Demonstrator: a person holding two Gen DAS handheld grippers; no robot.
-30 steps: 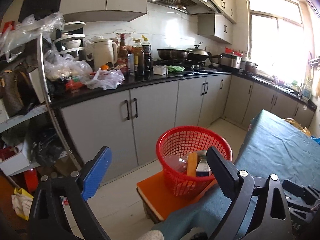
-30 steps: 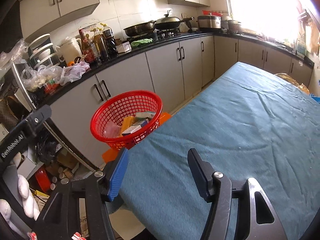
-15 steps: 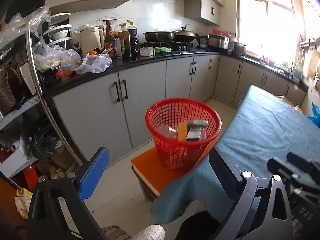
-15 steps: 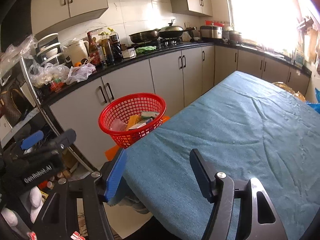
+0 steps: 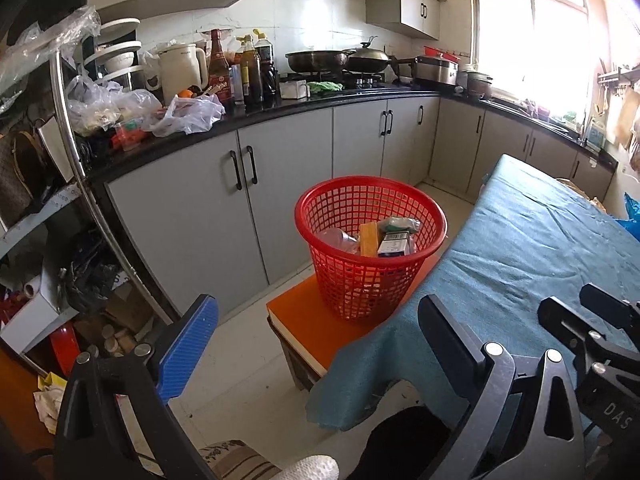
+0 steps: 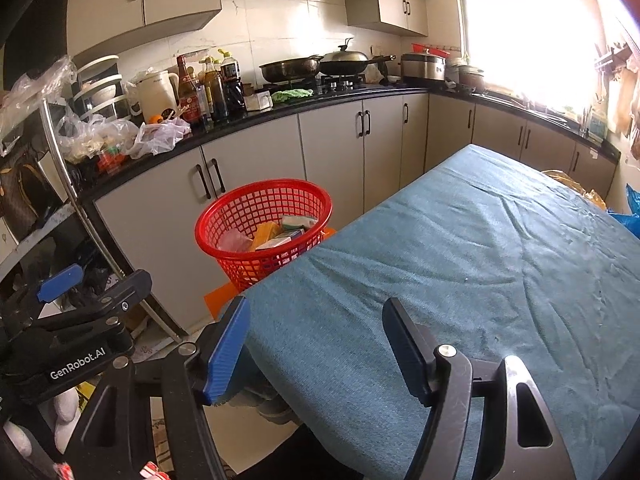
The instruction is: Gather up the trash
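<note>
A red mesh basket (image 5: pixel 370 244) stands on an orange stool (image 5: pixel 308 322) beside the table; it also shows in the right wrist view (image 6: pixel 264 232). Inside lie several pieces of trash: an orange box (image 5: pixel 369 238), a small carton (image 5: pixel 394 242) and clear plastic. My left gripper (image 5: pixel 316 344) is open and empty, held low and well back from the basket. My right gripper (image 6: pixel 316 344) is open and empty, above the near end of the teal tablecloth (image 6: pixel 460 280). The left gripper's body shows in the right wrist view (image 6: pixel 76 332).
Grey cabinets (image 5: pixel 248 200) under a black counter (image 5: pixel 280 108) with bottles, a kettle and plastic bags run behind the basket. A metal rack (image 5: pixel 76 160) with clutter stands at the left. Boxes lie on the floor below it.
Both grippers have drawn back and away from the basket, which now looks farther off. Both jaws stay open and empty.
</note>
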